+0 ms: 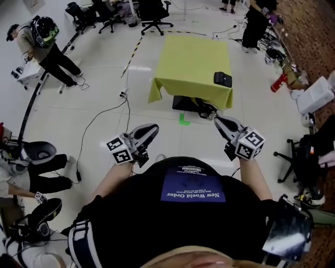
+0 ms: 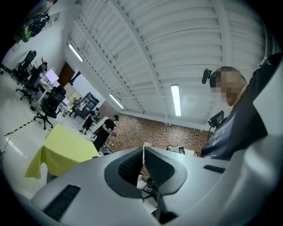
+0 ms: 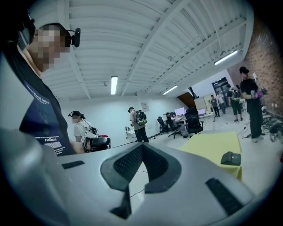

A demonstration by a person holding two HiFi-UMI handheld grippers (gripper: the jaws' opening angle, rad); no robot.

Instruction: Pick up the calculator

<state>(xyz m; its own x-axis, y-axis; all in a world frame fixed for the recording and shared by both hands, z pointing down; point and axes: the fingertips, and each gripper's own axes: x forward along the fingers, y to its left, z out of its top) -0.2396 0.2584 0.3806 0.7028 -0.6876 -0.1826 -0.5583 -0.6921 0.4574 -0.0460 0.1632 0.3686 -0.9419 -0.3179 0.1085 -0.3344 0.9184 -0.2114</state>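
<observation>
The calculator (image 1: 223,79) is a black slab lying near the front right corner of a table under a yellow cloth (image 1: 186,63), some way ahead of me across the floor. In the right gripper view the calculator (image 3: 231,158) shows at the right on the yellow cloth (image 3: 211,148). In the left gripper view only the yellow cloth (image 2: 62,150) shows, and the calculator is out of sight. My left gripper (image 1: 152,128) and right gripper (image 1: 217,120) are held in front of my body, well short of the table. Both are shut and empty, the left gripper (image 2: 143,148) and right gripper (image 3: 141,145) with jaws together.
A green tape mark (image 1: 184,119) and a black cable (image 1: 99,118) lie on the white floor between me and the table. Office chairs (image 1: 154,15) stand behind it. People stand at the far left (image 1: 44,44) and far right (image 1: 256,23). A red extinguisher (image 1: 279,82) lies by the brick wall.
</observation>
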